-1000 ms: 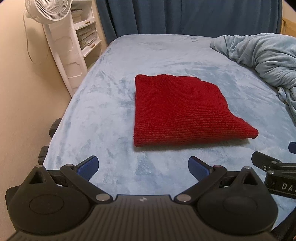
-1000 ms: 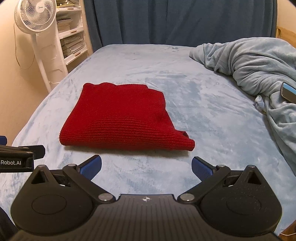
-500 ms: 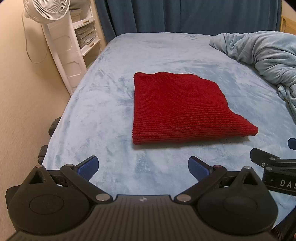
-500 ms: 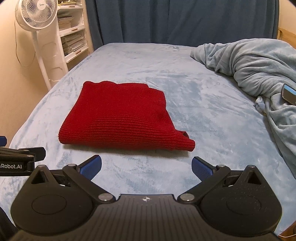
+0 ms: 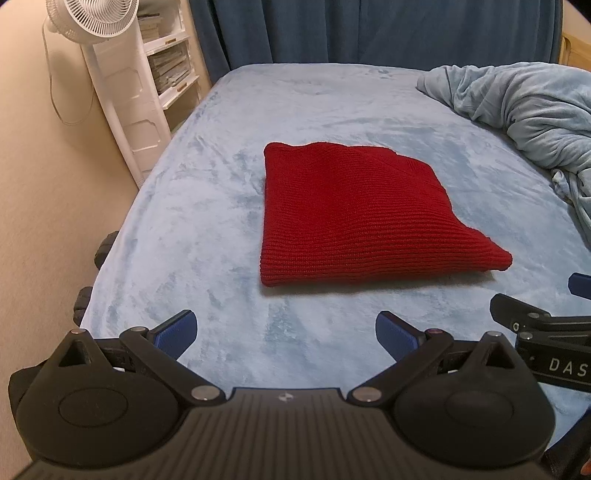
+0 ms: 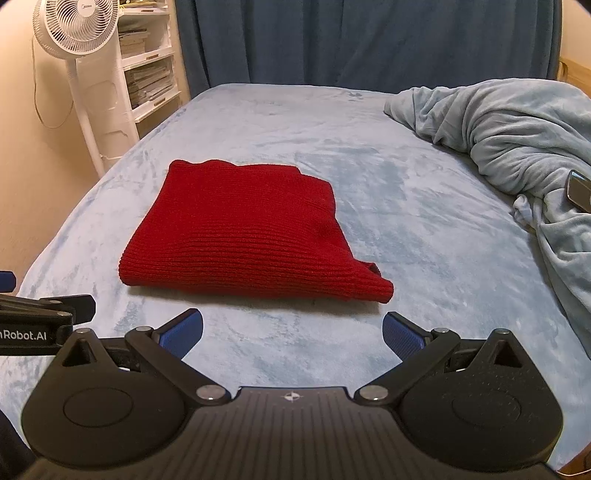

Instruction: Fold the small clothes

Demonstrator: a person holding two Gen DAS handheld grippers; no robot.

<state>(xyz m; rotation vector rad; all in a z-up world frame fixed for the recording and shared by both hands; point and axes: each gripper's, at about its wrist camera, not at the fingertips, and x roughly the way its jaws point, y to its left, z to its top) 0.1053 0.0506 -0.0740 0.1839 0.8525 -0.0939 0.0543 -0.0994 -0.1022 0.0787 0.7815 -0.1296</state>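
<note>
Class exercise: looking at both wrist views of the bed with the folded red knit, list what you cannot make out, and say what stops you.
1. Red knit: folded, so its inner layers and garment type are hidden in both views.
2. Dark object on the rumpled blanket: cut off by the right wrist view's edge.
3. Shelf contents: too small, partly behind the fan.
</note>
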